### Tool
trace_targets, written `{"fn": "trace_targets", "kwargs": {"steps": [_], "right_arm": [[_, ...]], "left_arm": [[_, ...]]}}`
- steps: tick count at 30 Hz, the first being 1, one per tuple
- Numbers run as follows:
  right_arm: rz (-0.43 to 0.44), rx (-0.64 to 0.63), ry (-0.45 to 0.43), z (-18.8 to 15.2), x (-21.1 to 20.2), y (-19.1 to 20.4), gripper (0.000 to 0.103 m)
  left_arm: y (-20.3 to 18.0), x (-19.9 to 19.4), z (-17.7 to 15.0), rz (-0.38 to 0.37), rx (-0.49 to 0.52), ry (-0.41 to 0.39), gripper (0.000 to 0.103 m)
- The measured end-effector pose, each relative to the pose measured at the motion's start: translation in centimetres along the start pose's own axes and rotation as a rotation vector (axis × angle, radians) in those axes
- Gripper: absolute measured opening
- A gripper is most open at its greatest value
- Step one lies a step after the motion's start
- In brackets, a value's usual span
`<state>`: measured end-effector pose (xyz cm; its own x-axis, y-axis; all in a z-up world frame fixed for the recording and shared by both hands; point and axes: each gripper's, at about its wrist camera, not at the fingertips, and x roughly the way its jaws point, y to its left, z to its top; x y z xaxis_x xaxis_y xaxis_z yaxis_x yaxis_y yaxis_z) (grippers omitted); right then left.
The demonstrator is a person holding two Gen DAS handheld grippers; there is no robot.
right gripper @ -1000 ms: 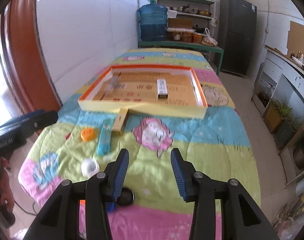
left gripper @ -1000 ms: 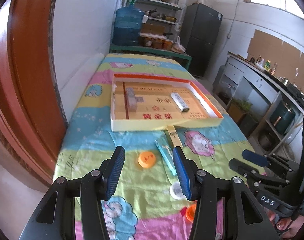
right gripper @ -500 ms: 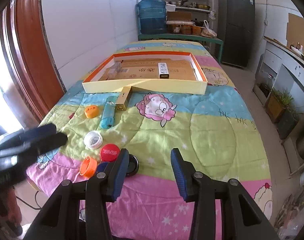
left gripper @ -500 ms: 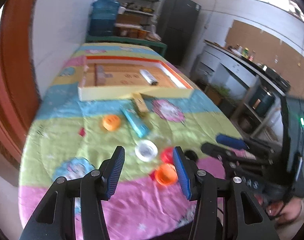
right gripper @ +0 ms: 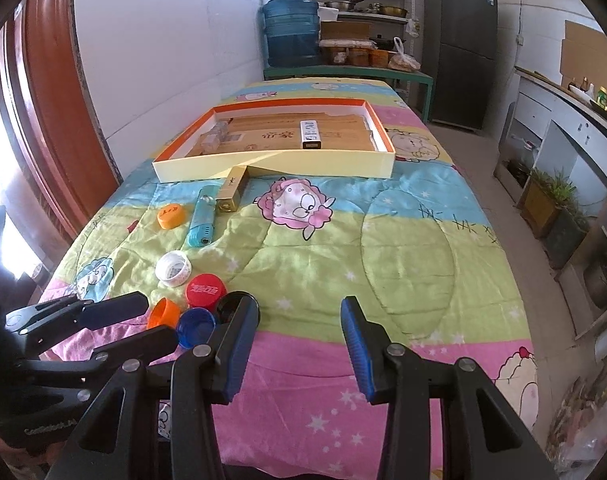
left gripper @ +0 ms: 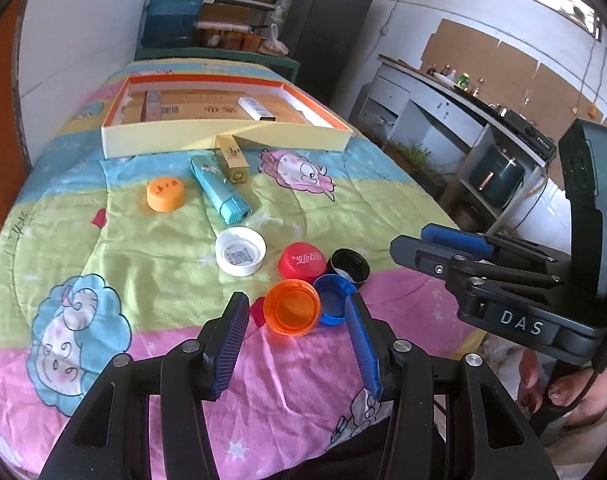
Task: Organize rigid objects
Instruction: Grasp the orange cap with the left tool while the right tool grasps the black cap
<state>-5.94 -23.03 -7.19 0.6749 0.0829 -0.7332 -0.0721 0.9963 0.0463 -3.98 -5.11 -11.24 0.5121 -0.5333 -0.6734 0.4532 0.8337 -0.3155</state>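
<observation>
Surface: a desk (right gripper: 403,248) covered with a bright cartoon-print quilt.
Left tongs (left gripper: 297,316): open, gripping nothing; they hang over the near edge of the desk, with the upturned orange cap (left gripper: 291,307) between the fingertips, not touched by either pad.
Right tongs (right gripper: 299,314): open and empty, over bare quilt near the near edge.
Cap cluster: the orange cap touches a blue cap (left gripper: 335,298); a red cap (left gripper: 302,260) and a black cap (left gripper: 349,266) sit just behind them.
White cap (left gripper: 240,251): just left of the red one, open side up.
Second orange cap (left gripper: 166,193): apart, nearer the left edge.
Lighters: a teal lighter (left gripper: 219,191) and a gold lighter (left gripper: 233,159) lie side by side, the gold one's far end against the tray.
Tray (left gripper: 223,142): shallow, orange-rimmed, at mid-desk; it holds a white lighter (left gripper: 256,109) and a clear one (left gripper: 152,105).
</observation>
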Motion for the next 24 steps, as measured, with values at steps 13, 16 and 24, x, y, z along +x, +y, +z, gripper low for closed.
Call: {"fn": "trace_targets", "kwargs": {"steps": [13,16,24], "right_arm": [[0.015,0.001,0.022,-0.2,0.6,0.0,0.043],[0.030,-0.001,0.023,-0.3,0.6,0.1,0.043],[0.043,-0.073,0.062,-1.1,1.0,1.3,0.043]], "left_arm": [[0.7,0.1,-0.2,-0.033,-0.025,-0.013,0.032],[0.7,-1.0,-0.2,-0.025,-0.026,-0.034,0.032],[1.9,-2.9,0.8,0.021,-0.058,-0.089,0.032]]}}
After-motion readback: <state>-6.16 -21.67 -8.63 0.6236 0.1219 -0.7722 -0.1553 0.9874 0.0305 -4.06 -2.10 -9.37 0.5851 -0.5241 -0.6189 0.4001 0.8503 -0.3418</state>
